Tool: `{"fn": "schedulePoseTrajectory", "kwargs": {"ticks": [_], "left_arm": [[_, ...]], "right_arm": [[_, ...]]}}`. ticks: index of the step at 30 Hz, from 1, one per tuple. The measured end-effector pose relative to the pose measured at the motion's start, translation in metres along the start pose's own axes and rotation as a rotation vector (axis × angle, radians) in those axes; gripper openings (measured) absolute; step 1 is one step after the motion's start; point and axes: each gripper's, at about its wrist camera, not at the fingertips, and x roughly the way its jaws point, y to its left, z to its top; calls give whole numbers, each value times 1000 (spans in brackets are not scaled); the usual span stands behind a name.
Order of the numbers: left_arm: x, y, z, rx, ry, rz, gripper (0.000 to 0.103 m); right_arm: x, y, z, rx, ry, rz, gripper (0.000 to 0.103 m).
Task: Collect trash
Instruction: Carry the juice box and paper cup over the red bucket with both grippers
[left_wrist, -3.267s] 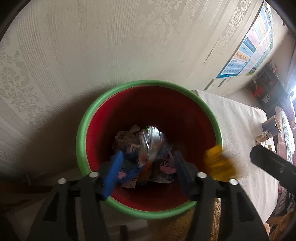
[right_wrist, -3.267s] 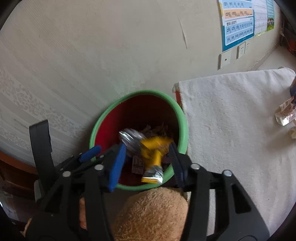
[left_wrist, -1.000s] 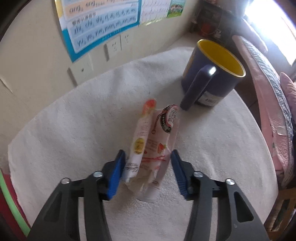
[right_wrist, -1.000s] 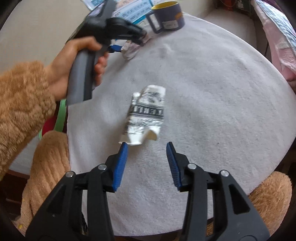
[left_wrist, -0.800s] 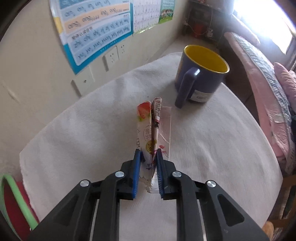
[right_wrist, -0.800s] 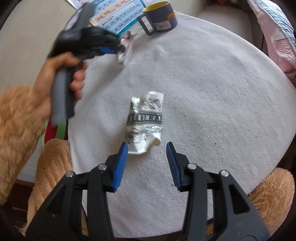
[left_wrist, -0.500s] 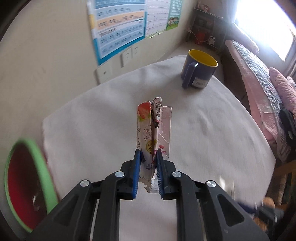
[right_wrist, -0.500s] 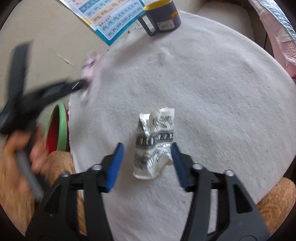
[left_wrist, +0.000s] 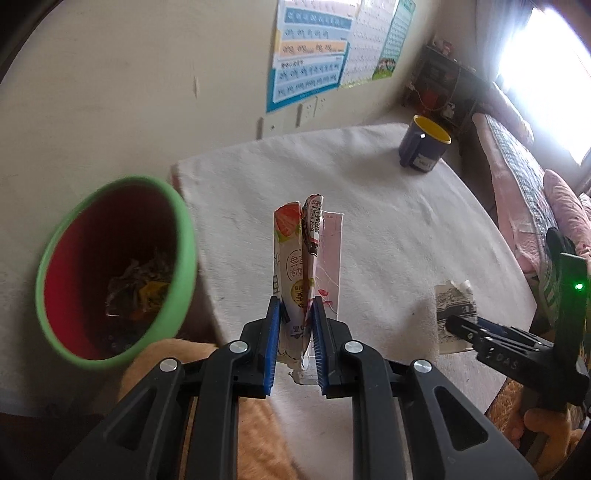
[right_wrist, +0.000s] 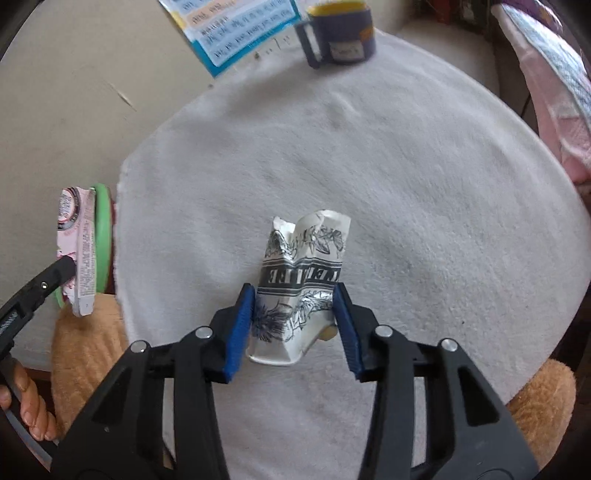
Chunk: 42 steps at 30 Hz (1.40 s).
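My left gripper (left_wrist: 294, 336) is shut on a pink and white strawberry wrapper (left_wrist: 306, 258) and holds it upright in the air over the table's left edge. The wrapper also shows at the left of the right wrist view (right_wrist: 75, 243). A red bin with a green rim (left_wrist: 110, 269) stands left of the table and holds several pieces of trash. My right gripper (right_wrist: 295, 325) is open, with its jaws on either side of a crumpled black and white paper cup (right_wrist: 301, 284) lying on the white tablecloth (right_wrist: 406, 184). The cup also shows in the left wrist view (left_wrist: 454, 314).
A blue mug with a yellow inside (left_wrist: 424, 147) stands at the table's far side near the wall. Posters and sockets hang on the wall (left_wrist: 310, 62). A bed with pink bedding (left_wrist: 524, 177) lies to the right. My tan fleece-covered knees (right_wrist: 85, 350) are at the table's near edge.
My left gripper closed on the strawberry wrapper, lifted it and carried it toward the bin. My right gripper moved forward until its open jaws straddled the crumpled cup.
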Motion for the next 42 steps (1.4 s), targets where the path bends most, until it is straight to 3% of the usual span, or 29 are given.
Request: {"fn": "schedulePoseTrajectory", "kwargs": {"ticks": [8,21,42], "left_arm": [[-25,13,5,-14,-74,-3,15],[-31,28,3,-35,-95,10,15],[-39,106,2,-178,-125,113,16]], "right_arm": [[-39,41,4,-71,-87,19,43],[-69,87,8,-157,-138,55,43],[-32,190,17,-369,-65,121,43]]}}
